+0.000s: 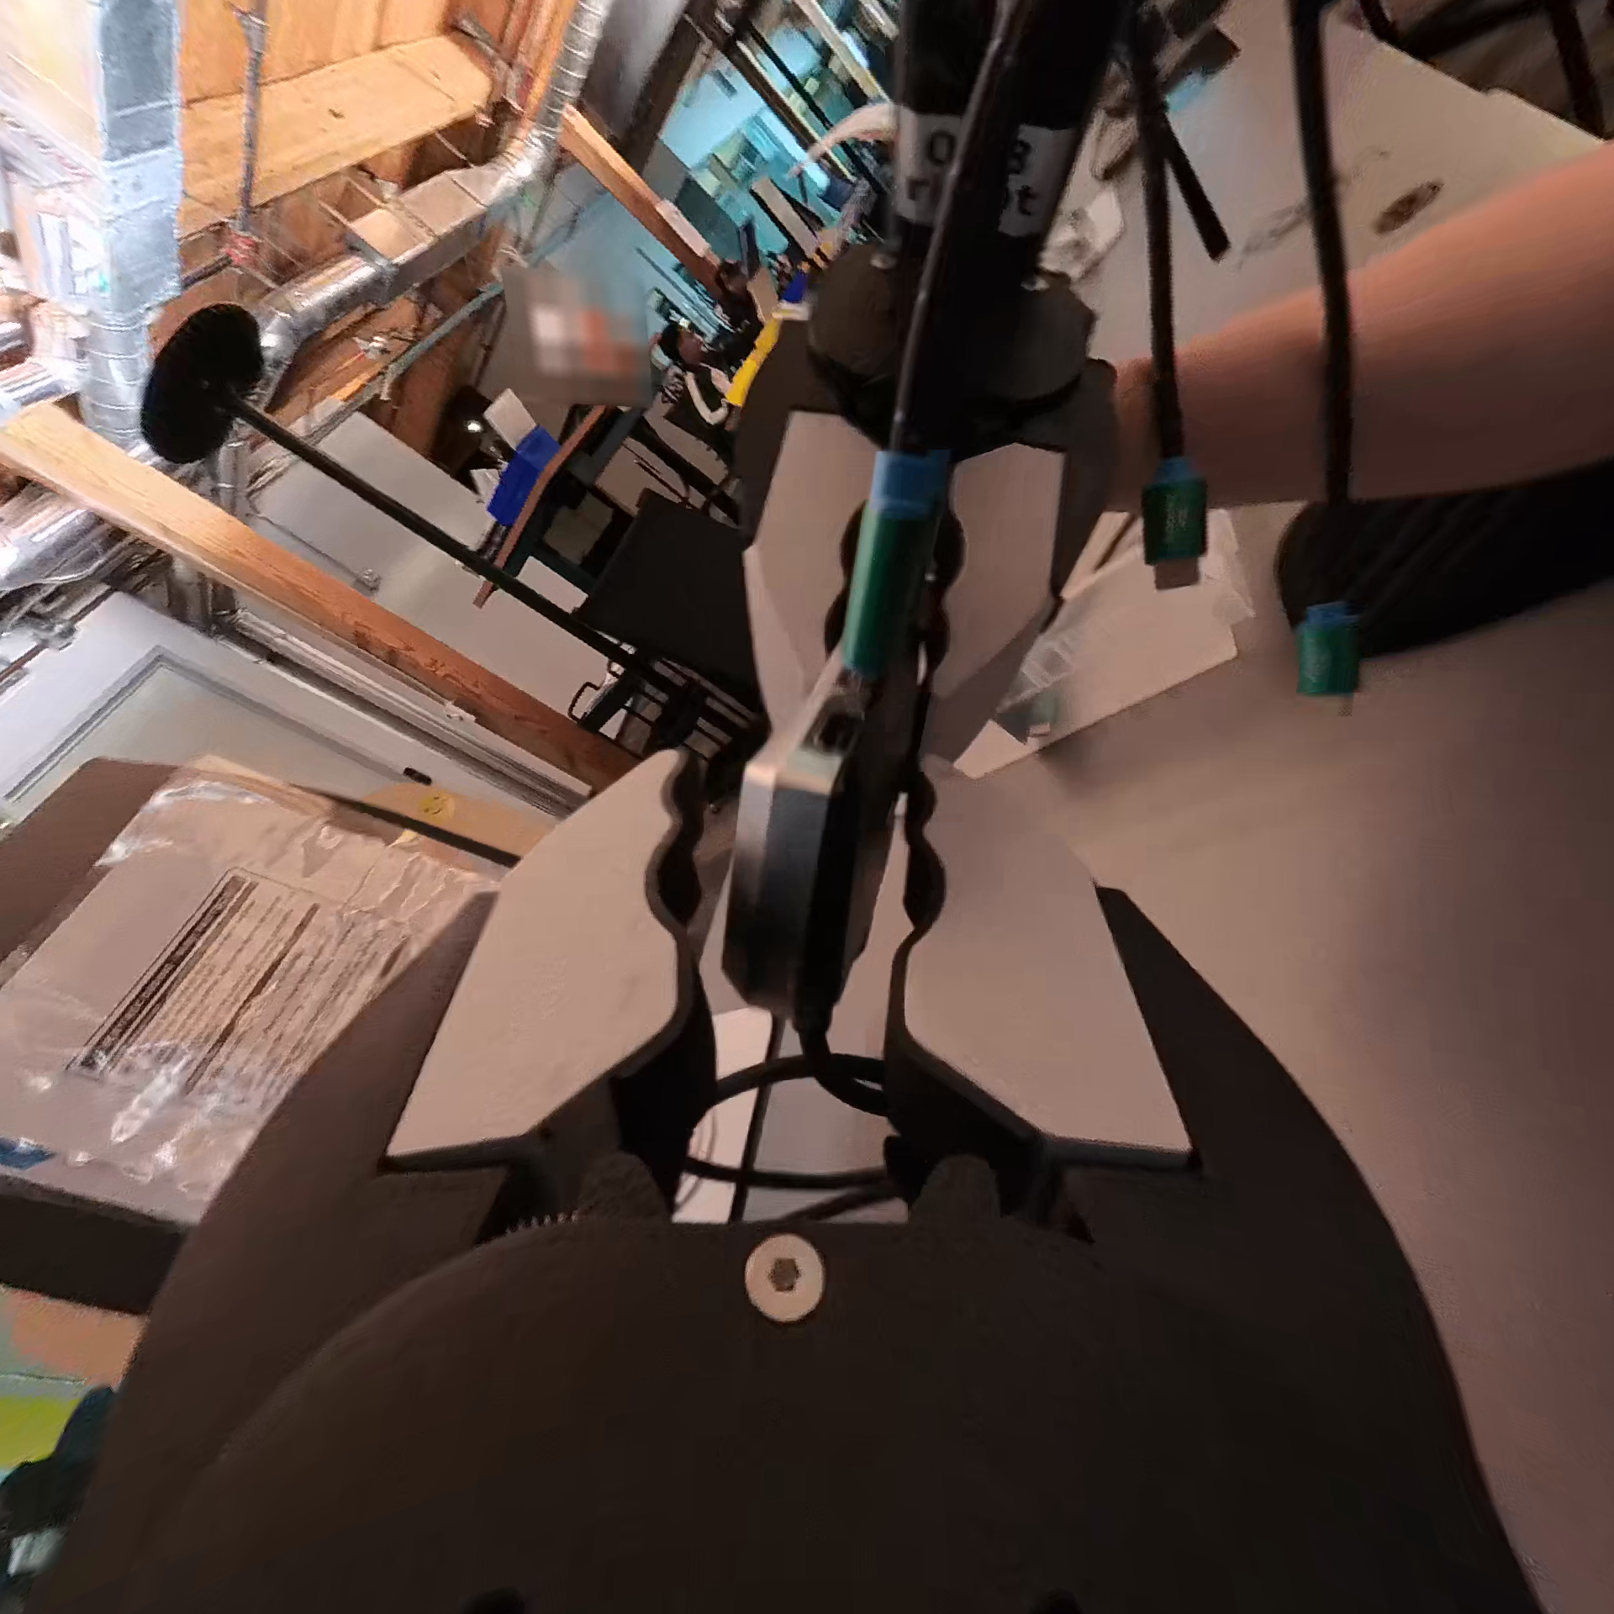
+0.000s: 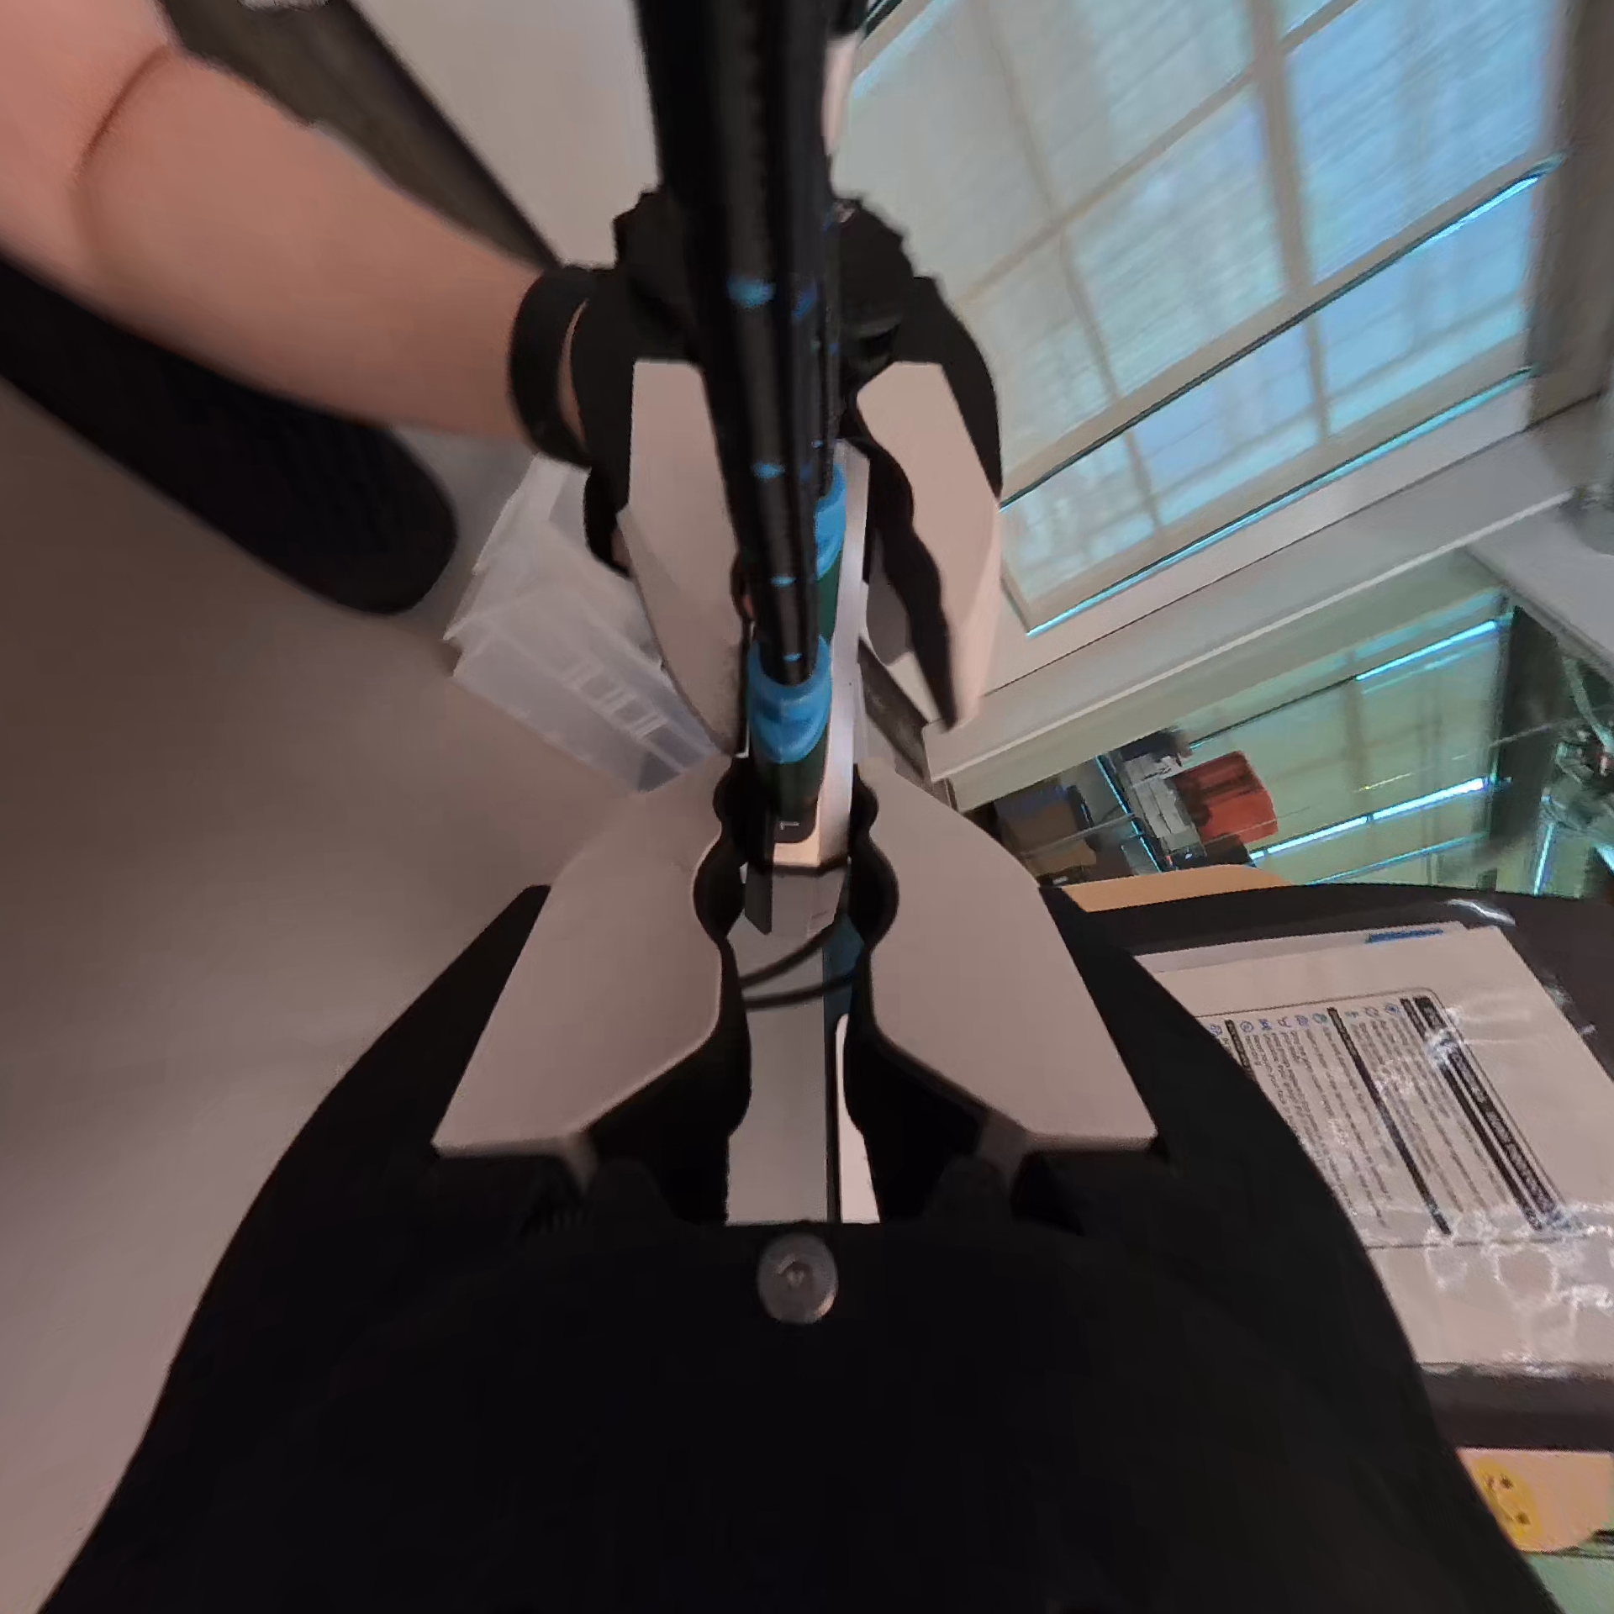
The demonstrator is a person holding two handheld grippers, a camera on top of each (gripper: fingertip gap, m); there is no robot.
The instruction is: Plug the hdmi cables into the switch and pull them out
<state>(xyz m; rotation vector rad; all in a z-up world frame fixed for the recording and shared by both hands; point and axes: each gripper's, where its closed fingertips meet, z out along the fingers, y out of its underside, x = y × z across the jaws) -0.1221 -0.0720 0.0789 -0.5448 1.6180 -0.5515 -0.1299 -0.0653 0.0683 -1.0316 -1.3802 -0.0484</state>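
In my left wrist view, my left gripper (image 1: 790, 873) is clamped on the silver HDMI switch (image 1: 786, 865), held in the air edge-on, its long axis running away along the fingers. The right gripper (image 1: 900, 603) opposite pinches a green HDMI plug (image 1: 878, 594) seated in the switch's far end, while two loose green plugs (image 1: 1175, 520) dangle above the white desk (image 1: 1310, 961). In my right wrist view, my right gripper (image 2: 799, 838) is closed on that blue-collared plug (image 2: 786, 742), its cable (image 2: 777, 349) leading straight away in line with the switch (image 2: 838, 699).

printed label on box (image 2: 1389, 1127), white label on black handle (image 1: 982, 175), text withheld

The left tongs (image 1: 790, 851) and right tongs (image 2: 799, 860) face each other tip to tip, both closed. A bare forearm (image 2: 262, 262) reaches in behind.
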